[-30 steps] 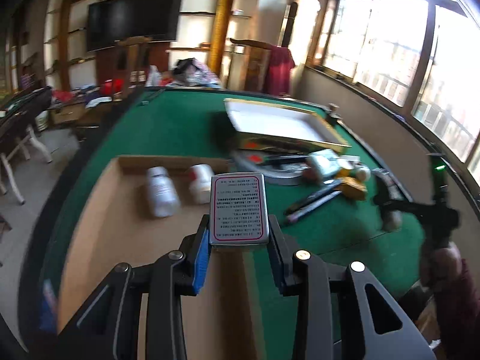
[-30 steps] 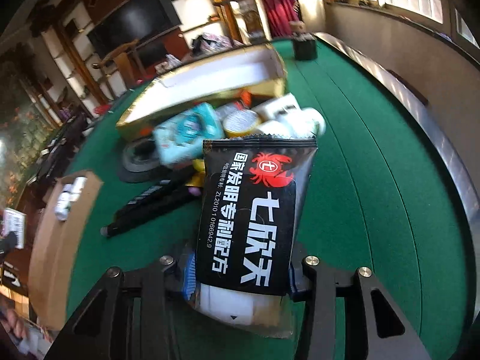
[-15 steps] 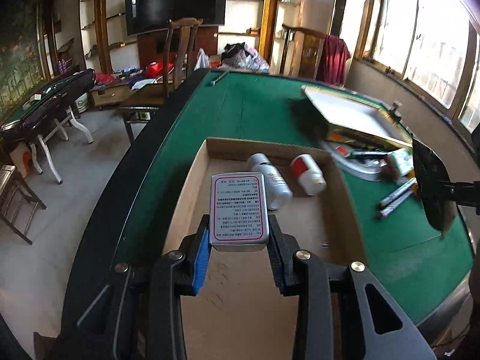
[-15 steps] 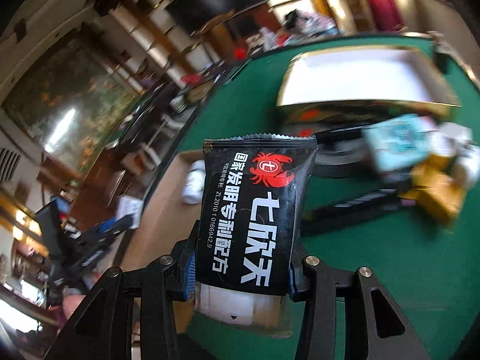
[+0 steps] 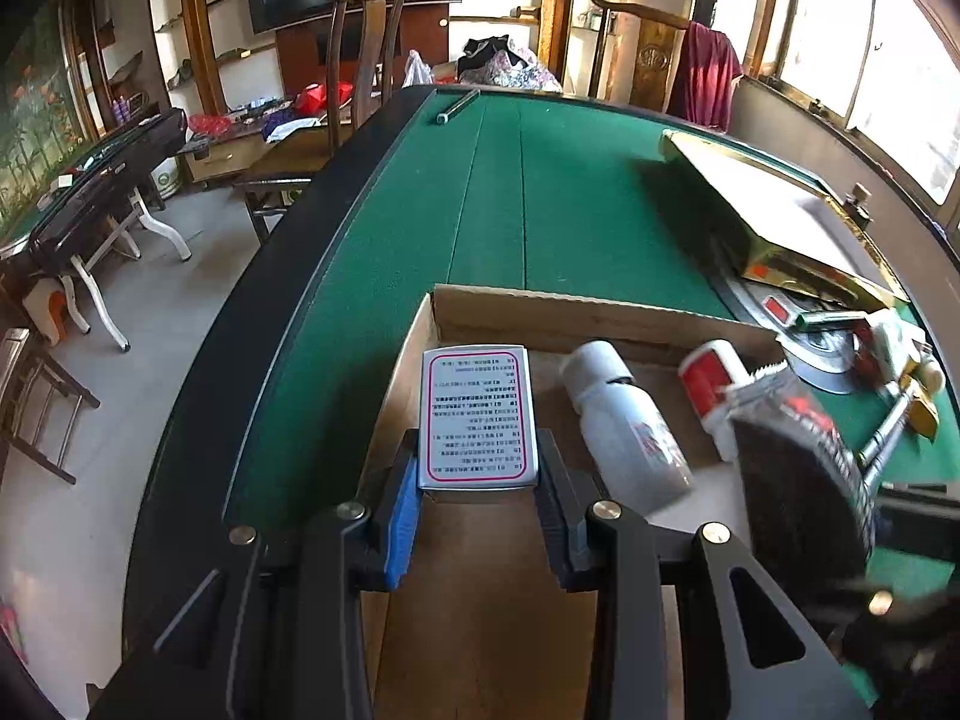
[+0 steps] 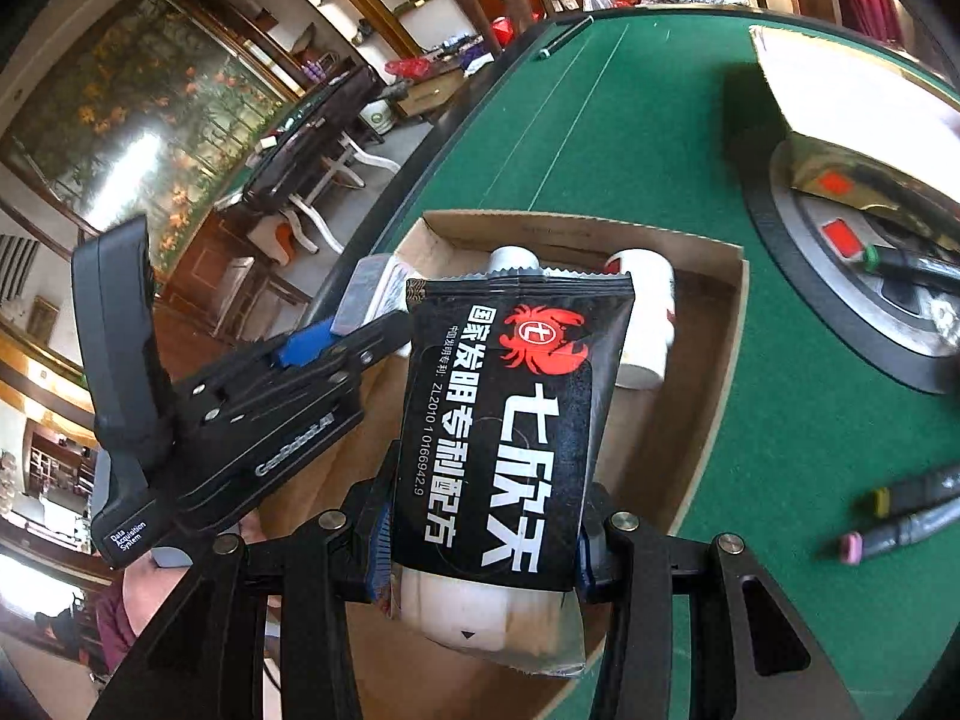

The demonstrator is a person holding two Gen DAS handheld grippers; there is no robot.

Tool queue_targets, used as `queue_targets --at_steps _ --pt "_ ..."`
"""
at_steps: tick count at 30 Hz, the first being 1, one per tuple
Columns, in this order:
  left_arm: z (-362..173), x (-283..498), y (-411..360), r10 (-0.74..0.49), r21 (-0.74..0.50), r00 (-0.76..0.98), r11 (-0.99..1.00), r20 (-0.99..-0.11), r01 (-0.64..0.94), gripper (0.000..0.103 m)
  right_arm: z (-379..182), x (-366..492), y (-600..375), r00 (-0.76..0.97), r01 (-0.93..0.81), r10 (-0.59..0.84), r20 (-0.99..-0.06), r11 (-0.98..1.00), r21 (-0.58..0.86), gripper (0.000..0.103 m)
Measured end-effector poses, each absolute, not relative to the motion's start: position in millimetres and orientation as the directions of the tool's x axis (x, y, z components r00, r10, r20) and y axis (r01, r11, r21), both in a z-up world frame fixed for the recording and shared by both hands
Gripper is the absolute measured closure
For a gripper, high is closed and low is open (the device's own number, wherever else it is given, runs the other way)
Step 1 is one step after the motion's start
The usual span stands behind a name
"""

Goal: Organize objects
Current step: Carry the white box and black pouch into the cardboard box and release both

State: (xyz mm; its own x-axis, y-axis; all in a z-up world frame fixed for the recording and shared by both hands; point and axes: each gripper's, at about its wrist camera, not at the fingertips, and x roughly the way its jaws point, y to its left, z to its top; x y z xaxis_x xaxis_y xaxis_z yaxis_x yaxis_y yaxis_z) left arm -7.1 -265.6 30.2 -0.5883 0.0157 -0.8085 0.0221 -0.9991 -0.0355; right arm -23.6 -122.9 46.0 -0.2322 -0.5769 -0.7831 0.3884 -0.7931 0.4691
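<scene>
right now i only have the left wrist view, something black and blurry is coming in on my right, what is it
Observer: A black snack packet with a red crab logo, clamped in the right gripper.
Operator: is it over the cardboard box yet
Observer: Yes, it is above the box, in front of the two white bottles.
Operator: anything loose on the felt beside the box
Observer: Two dark markers, one with a pink cap and one with a yellow band.

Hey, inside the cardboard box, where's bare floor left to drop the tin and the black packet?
In the cardboard box, the near floor below the white bottle and the red-capped bottle is bare, as is the strip along the left wall under the tin. The far right corner is crowded by both bottles. The black packet hangs over the middle.
</scene>
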Motion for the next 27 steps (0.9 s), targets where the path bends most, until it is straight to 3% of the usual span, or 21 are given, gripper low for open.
queue_targets --at_steps 7,9,16,19,21,27 --pt "21.0 -13.3 -267.6 0.03 -0.059 -0.584 -0.998 -0.812 0.031 0.069 28.8 -33.0 -138.6 -0.226 0.395 -0.532 -0.816 -0.816 0.423 0.054" --pt "25.0 -10.9 -271.4 0.036 -0.075 -0.593 -0.996 -0.804 0.04 0.055 25.2 -33.6 -138.4 -0.233 0.393 -0.519 -0.822 -0.824 0.409 0.054" --pt "47.3 4.8 -275.2 0.056 -0.124 -0.647 -0.99 -0.76 0.06 0.031 23.1 -30.7 -136.8 -0.266 0.38 -0.476 -0.839 -0.851 0.362 0.052" --pt "60.0 14.1 -274.0 0.071 -0.145 -0.67 -0.988 -0.739 0.056 0.027 24.8 -28.0 -133.5 -0.265 0.374 -0.482 -0.835 -0.85 0.372 0.041" --pt "66.6 21.7 -274.1 0.066 -0.152 -0.685 -0.986 -0.725 0.066 0.022 28.4 -26.2 -132.8 -0.283 0.373 -0.486 -0.827 -0.85 0.372 0.039" --pt "83.4 45.7 -274.3 0.044 -0.164 -0.714 -0.981 -0.698 0.1 0.018 61.7 -9.7 -104.3 -0.421 0.376 -0.477 -0.772 -0.866 0.33 0.028"
